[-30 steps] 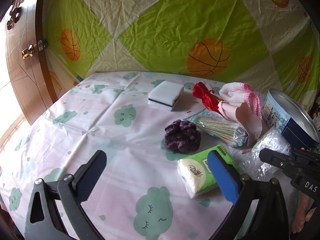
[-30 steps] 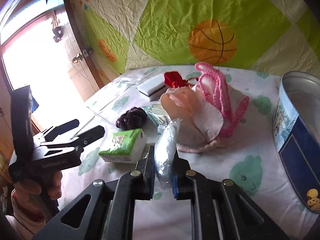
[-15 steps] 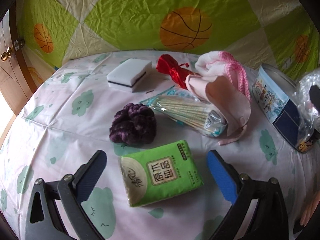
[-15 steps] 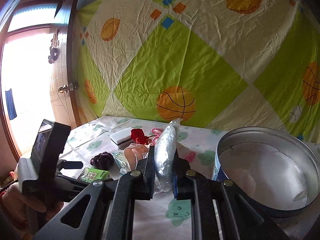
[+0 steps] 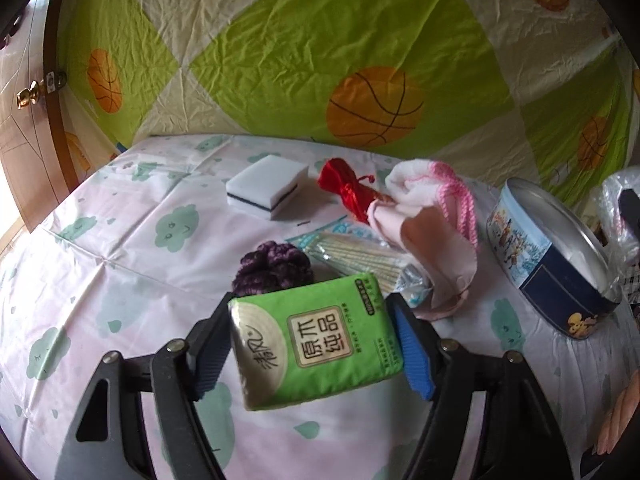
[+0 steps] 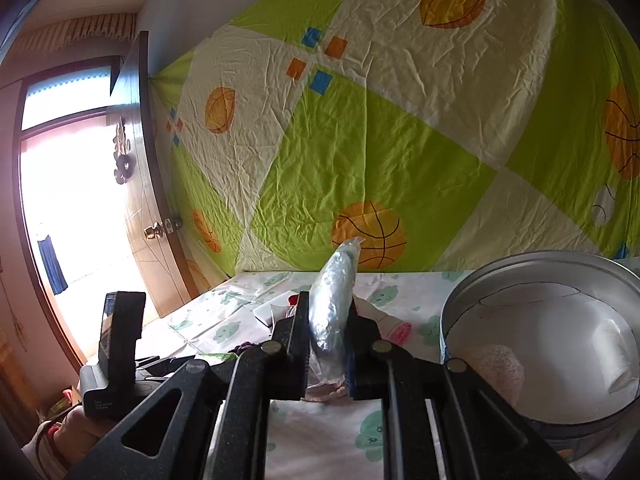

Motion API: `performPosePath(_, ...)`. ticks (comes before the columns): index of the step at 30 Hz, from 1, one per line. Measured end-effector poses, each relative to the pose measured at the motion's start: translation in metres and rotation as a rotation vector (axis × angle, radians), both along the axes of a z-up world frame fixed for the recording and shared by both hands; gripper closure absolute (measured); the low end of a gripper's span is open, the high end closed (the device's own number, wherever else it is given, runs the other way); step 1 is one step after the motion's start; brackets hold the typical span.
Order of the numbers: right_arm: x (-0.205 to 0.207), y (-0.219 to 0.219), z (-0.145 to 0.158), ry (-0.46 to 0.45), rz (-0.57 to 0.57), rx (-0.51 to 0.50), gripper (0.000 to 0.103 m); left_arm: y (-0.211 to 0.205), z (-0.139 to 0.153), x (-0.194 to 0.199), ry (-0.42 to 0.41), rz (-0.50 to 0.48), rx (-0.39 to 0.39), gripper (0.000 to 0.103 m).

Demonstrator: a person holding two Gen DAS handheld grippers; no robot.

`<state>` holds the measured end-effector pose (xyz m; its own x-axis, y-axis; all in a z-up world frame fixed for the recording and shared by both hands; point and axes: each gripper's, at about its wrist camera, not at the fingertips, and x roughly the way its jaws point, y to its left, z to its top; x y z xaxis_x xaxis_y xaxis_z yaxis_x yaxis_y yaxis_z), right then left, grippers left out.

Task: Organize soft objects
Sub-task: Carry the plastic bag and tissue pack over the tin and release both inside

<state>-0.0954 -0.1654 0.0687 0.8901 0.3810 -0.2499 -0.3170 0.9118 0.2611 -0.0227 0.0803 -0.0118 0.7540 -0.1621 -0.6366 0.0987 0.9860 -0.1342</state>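
My left gripper (image 5: 312,328) is shut on a green tissue pack (image 5: 316,340) and holds it above the table. Behind it lie a purple knitted scrunchie (image 5: 272,268), a clear bag of cotton swabs (image 5: 364,258), a pink and white cloth (image 5: 428,224), a red pouch (image 5: 348,188) and a white sponge (image 5: 268,188). My right gripper (image 6: 328,336) is shut on a clear plastic bag (image 6: 332,308), held upright just left of the round tin (image 6: 540,280). The tin also shows in the left wrist view (image 5: 552,256).
The tin holds a white lining and a pale towel (image 6: 496,368). A green and cream basketball sheet (image 5: 320,60) hangs behind the table. A wooden door (image 5: 28,120) stands at the left. The left gripper's body (image 6: 116,360) shows in the right wrist view.
My left gripper has closed on the green tissue pack and lifted it. My right gripper has risen with the plastic bag and come nearer the tin.
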Motion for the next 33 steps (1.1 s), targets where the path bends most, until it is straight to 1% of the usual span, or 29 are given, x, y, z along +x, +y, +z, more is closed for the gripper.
performPosePath(3, -0.003, -0.009, 0.004, -0.022, -0.01, 0.007, 0.089, -0.003, 0.019, -0.007, -0.084, -0.003, -0.051, 0.03)
performPosePath(6, -0.005, -0.019, 0.008, -0.042, -0.034, 0.007, 0.089, -0.013, 0.037, -0.012, -0.173, -0.006, -0.048, 0.029)
performPosePath(8, -0.006, -0.029, 0.01, -0.057, -0.058, 0.012, 0.089, -0.023, 0.045, -0.013, -0.201, -0.025, -0.051, 0.029)
performPosePath(14, -0.009, -0.057, 0.015, -0.088, -0.146, -0.007, 0.089, -0.058, 0.055, -0.005, -0.213, -0.086, -0.065, 0.029)
performPosePath(19, -0.007, -0.083, 0.014, -0.084, -0.206, 0.0, 0.089, -0.091, 0.061, -0.002, -0.235, -0.141, -0.065, 0.029)
performPosePath(23, -0.004, -0.102, 0.013, -0.073, -0.253, 0.002, 0.088, -0.119, 0.064, 0.0, -0.248, -0.184, -0.047, 0.029)
performPosePath(30, -0.001, -0.131, 0.011, -0.065, -0.342, -0.022, 0.088, -0.158, 0.063, 0.004, -0.241, -0.242, -0.051, 0.029)
performPosePath(33, 0.001, -0.149, 0.009, -0.054, -0.383, -0.027, 0.088, -0.174, 0.062, 0.005, -0.247, -0.26, -0.032, 0.029)
